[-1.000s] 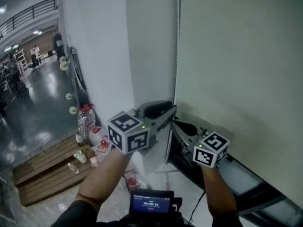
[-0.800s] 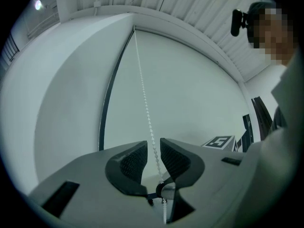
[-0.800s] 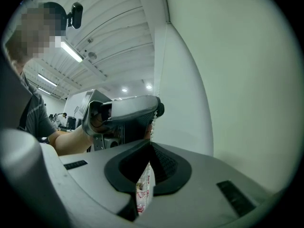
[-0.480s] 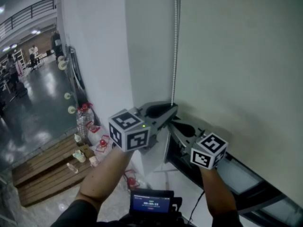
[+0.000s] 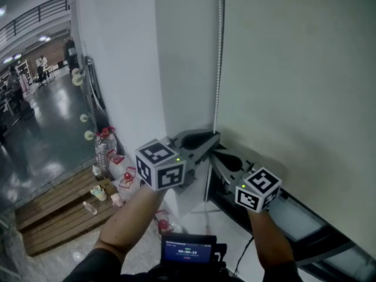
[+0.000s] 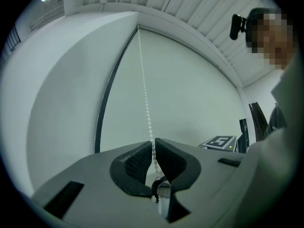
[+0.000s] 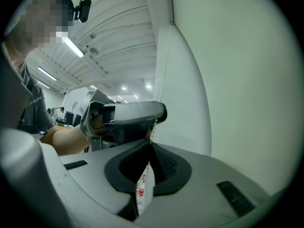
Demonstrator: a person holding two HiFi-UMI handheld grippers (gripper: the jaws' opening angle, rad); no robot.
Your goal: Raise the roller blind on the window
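Observation:
A white bead chain (image 5: 218,57) hangs down the left edge of the pale roller blind (image 5: 294,69). My left gripper (image 5: 216,136) points at the chain from the left. Its jaws have just been closing, and in the left gripper view it (image 6: 153,144) pinches the chain (image 6: 144,80) between its ribbed pads. Just below it, my right gripper (image 5: 215,153) is shut on the same chain. In the right gripper view the chain (image 7: 148,167) runs through that gripper's closed jaws (image 7: 151,144), and the left gripper (image 7: 154,120) sits directly above.
A white pillar (image 5: 182,69) stands left of the blind. The dark window frame (image 5: 305,234) runs below it. On the floor at the left are a water bottle (image 5: 104,148), small red items (image 5: 127,178) and a wooden pallet (image 5: 53,210). A small screen (image 5: 188,251) sits at my chest.
Both hands stay almost where they were at the chain. The left gripper's jaws look narrower than a second ago, and the right gripper's cube has shifted slightly left.

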